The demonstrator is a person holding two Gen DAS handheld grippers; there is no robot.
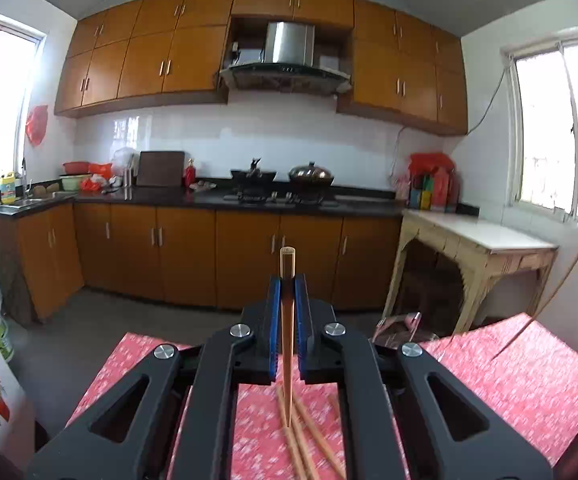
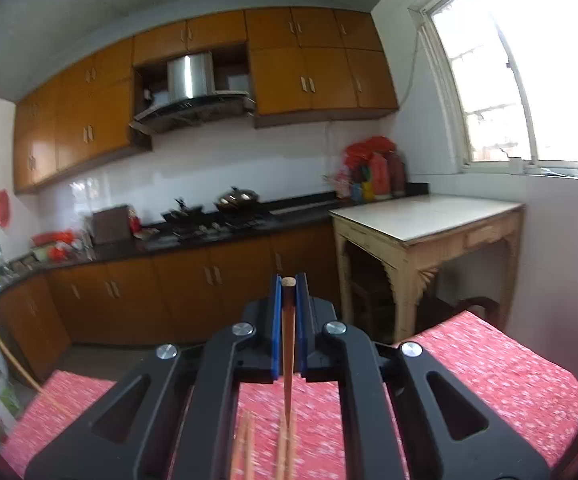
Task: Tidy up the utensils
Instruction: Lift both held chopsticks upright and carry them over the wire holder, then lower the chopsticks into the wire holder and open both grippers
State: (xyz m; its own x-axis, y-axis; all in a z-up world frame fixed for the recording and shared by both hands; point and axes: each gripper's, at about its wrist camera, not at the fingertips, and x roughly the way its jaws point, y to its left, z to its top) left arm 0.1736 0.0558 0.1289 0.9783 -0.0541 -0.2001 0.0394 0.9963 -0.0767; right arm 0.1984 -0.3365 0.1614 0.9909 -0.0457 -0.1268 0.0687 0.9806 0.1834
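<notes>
My left gripper (image 1: 288, 280) is shut on a wooden chopstick (image 1: 287, 264) that stands upright between the blue pads, its square end above the fingertips and its thin end over the red floral tablecloth (image 1: 529, 372). Several loose chopsticks (image 1: 309, 440) lie on the cloth below it. My right gripper (image 2: 288, 282) is shut on another chopstick (image 2: 288, 344), also upright, its end level with the fingertips. More loose chopsticks (image 2: 245, 452) lie blurred on the cloth (image 2: 501, 368) under it.
A metal wire rack (image 1: 399, 328) stands at the table's far edge. The right gripper's chopstick shows at the right (image 1: 557, 292). A pale side table (image 2: 429, 216) stands by the window. Orange cabinets (image 1: 209, 256) and a dark counter with stove (image 1: 273, 196) are beyond.
</notes>
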